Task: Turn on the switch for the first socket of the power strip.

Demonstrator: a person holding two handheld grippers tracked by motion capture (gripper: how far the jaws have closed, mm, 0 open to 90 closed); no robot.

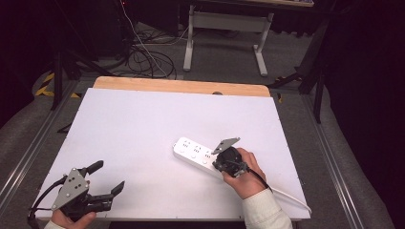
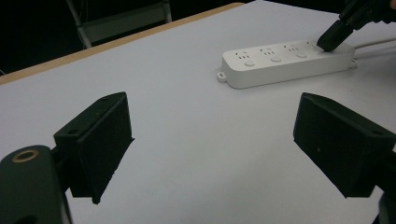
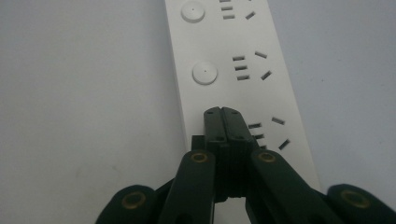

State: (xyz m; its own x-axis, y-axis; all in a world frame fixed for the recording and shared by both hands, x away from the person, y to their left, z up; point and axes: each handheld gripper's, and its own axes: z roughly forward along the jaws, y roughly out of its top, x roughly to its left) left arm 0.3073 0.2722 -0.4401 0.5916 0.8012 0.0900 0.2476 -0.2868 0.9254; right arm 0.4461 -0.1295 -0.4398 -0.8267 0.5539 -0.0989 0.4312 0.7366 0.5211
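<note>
While the right claw (image 3: 222, 112), jaws pinched together and empty, presses its tip on the power strip (image 1: 196, 153) near the tabletop's right front edge, it should bear straight down on the switch; the left claw (image 1: 108, 177) idles wide at the front-left corner.

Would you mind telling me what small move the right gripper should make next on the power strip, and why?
Probably a short press straight down. The right gripper, jaws shut together, has its tips over the power strip where a round switch button like the others would sit; whether they touch it is unclear. The left gripper waits open, apart.
</note>
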